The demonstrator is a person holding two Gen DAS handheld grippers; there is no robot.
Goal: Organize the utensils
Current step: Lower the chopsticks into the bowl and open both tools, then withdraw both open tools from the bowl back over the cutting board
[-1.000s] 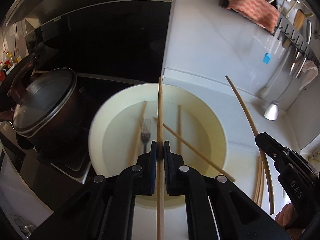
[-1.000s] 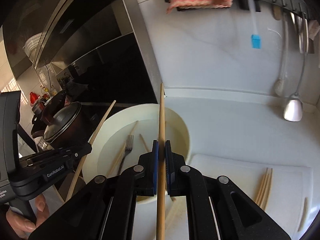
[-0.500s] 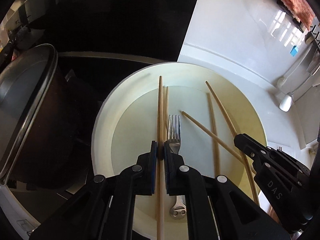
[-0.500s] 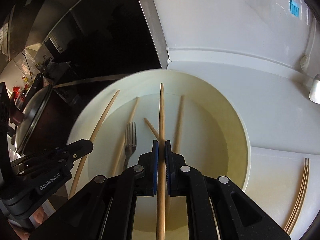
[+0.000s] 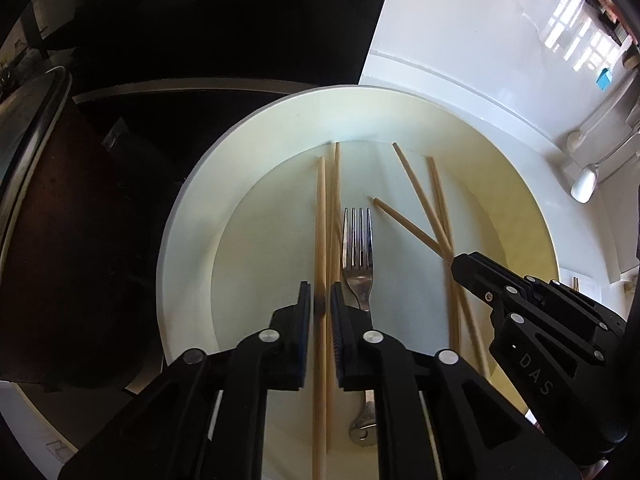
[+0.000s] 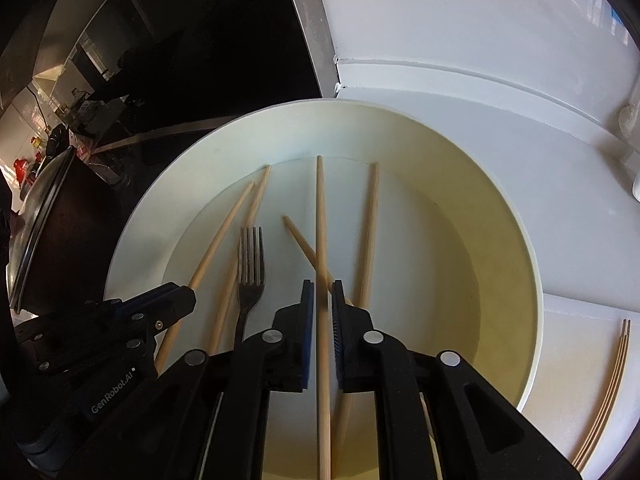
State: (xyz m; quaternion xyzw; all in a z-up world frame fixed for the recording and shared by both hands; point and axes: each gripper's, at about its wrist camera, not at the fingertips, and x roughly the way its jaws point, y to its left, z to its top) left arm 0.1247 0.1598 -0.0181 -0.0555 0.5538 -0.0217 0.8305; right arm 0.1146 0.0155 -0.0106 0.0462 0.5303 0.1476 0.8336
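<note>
1. While both tools hang over the round cream plastic basin (image 5: pixel 188 248), the left gripper (image 5: pixel 320 300) stands slightly parted around a pale wooden chopstick (image 5: pixel 320 216).
2. Right gripper (image 6: pixel 321 298) likewise brackets another straight chopstick (image 6: pixel 320 216).
3. Beside them lies a steel fork (image 5: pixel 357 248).

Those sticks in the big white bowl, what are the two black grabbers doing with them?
A person holds two grippers over the white basin. The left gripper has one chopstick between its fingers, which have parted slightly. The right gripper has another chopstick the same way. Both sticks reach down into the basin, where a fork and more chopsticks lie. Whether they are being dropped or lifted isn't clear.
</note>
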